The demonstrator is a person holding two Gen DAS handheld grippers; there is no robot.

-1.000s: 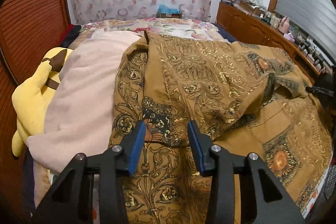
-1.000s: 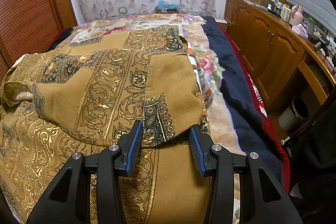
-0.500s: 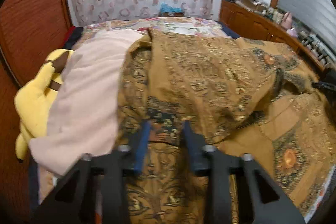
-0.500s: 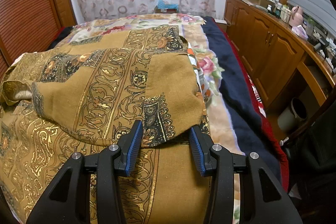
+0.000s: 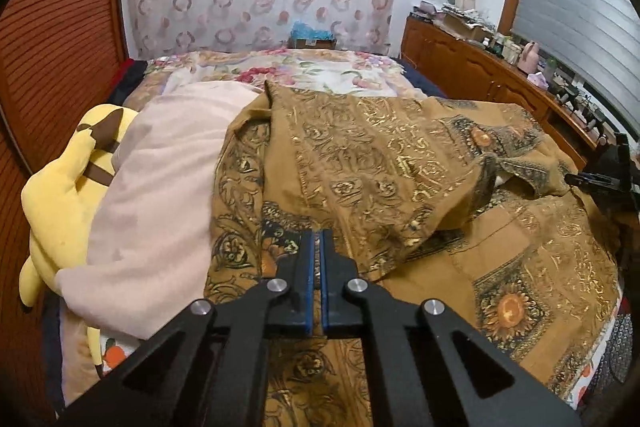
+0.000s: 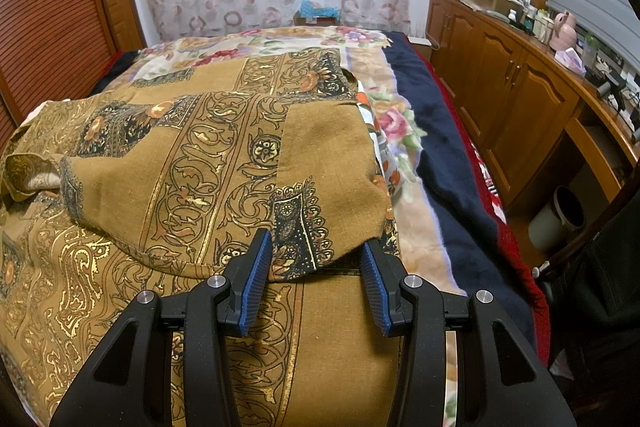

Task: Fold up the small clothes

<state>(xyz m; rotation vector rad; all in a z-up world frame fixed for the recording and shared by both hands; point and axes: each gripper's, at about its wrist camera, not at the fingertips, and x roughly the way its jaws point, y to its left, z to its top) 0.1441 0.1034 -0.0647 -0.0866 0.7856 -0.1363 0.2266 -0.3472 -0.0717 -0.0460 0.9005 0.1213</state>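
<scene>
1. The brown patterned garment (image 5: 380, 163) lies spread across the bed (image 5: 320, 67), gold scrollwork up, with one flap already laid over its middle. It covers most of the floral bedding between the pink blanket (image 5: 160, 187) and the dark blue cover (image 6: 440, 155) on the cabinet side.

2. The left gripper (image 5: 319, 255) has its blue pads drawn right together on the near hem of the cloth, at the dark bordered patch. A thin fold seems pinched between them, though the pads hide how much they have caught (I would give a small tug to check before lifting).

3. The right gripper (image 6: 316, 267) stands half open, its fingers either side of the folded flap's near corner. The pads do not press on it yet. That claw holds nothing.

4. To do this step well, I judge the right side should close on both layers at that corner, so the two hands hold matching points along the same edge.

5. Then lift both together and level; a lopsided pull would likely drag the flap askew and rumple the sleeve (image 5: 520, 171) bunched on the far right.

6. Carry the edge away from the body, keeping it taut, and lay it down so the hems meet.

7. Mind the yellow plush toy (image 5: 60, 195) and the blanket beside it; loose cloth could snag there.
</scene>
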